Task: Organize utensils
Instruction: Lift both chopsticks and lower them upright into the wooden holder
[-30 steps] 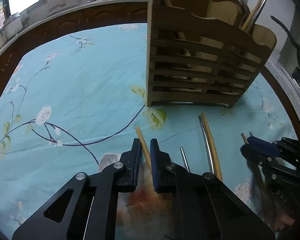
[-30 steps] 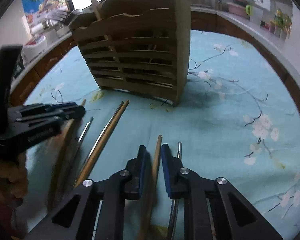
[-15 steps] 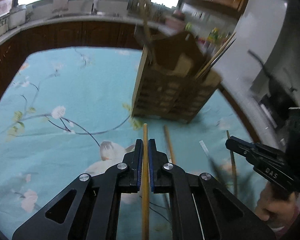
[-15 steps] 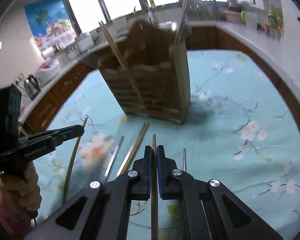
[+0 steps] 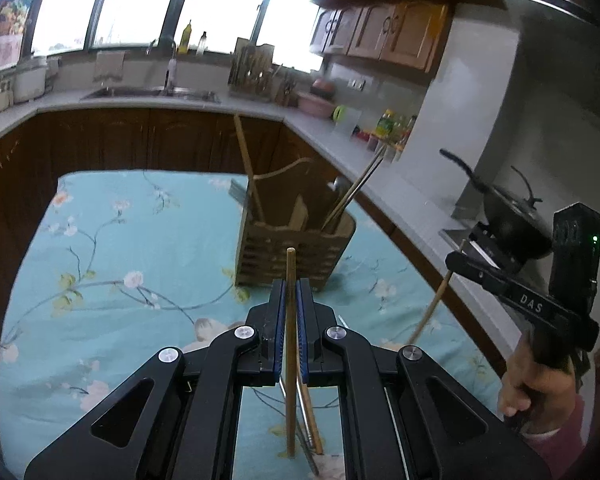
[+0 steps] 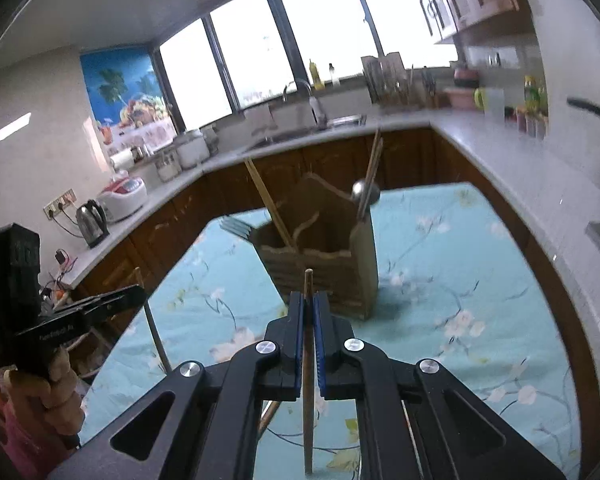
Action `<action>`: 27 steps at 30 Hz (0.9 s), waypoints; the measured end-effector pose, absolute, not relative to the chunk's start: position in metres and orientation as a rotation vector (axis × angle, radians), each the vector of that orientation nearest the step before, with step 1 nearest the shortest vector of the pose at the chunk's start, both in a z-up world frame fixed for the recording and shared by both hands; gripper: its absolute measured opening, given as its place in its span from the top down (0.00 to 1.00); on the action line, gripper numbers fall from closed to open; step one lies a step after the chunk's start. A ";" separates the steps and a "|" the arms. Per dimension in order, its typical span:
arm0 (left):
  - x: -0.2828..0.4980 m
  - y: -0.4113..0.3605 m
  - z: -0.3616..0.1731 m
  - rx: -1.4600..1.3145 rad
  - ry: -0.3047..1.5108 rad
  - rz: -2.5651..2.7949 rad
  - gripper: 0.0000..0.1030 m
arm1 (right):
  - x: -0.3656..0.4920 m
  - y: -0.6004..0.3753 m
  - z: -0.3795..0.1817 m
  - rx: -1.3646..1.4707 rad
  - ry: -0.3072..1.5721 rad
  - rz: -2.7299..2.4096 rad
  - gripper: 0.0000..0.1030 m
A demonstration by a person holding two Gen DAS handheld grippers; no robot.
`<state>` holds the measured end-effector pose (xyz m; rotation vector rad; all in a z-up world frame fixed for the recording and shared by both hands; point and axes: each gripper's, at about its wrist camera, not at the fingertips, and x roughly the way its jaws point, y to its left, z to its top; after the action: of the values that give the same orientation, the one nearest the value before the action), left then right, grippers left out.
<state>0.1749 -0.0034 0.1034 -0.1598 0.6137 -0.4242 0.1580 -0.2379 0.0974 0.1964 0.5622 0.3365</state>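
A: Covering the table is a teal cloth [image 5: 132, 240] printed with pale blossoms and thin dark branches; it fills the lower half of both views. Behind it a grey counter [image 5: 256, 109] on dark wood cabinets wraps around the room, with a sink [image 5: 152, 92] and bright windows along the top of the frame.

B: And at the edges?

A: In the right wrist view a kettle [image 6: 92, 216] and a white cooker [image 6: 124, 196] sit at middle left, under a blue poster. In the left wrist view a black wok [image 5: 508, 216] sits at middle right.

B: Where is the holder?

A: The slatted wooden holder [image 5: 288, 256] stands upright on the cloth at the centre of both views. Chopsticks lean out of its compartments, and a metal spoon [image 6: 365, 192] rises from its right end.

B: The grippers?

A: The left gripper [image 5: 290, 292] is clamped on a wooden chopstick [image 5: 290, 400], which stands upright between the blue pads with its top in front of the holder. The right gripper [image 6: 309, 304] pinches another wooden chopstick [image 6: 308, 420] the same way, its tip poking just above the fingers.

B: Anything on the cloth?

A: A few more sticks [image 5: 310, 412], wooden and metal, lie at bottom centre under the left gripper.
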 end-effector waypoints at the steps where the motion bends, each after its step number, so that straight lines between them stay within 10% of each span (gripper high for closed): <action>1: 0.172 -0.003 0.107 -0.160 0.605 -0.424 0.96 | 0.156 -0.240 0.099 0.196 0.553 0.336 0.95; 27: 0.179 -0.001 0.147 -0.198 0.470 -0.389 0.96 | 0.158 -0.251 0.122 0.222 0.473 0.310 0.95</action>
<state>0.1793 -0.0008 0.1472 -0.1975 0.4703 -0.3888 0.1585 -0.2510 0.1220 0.2219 0.4726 0.3096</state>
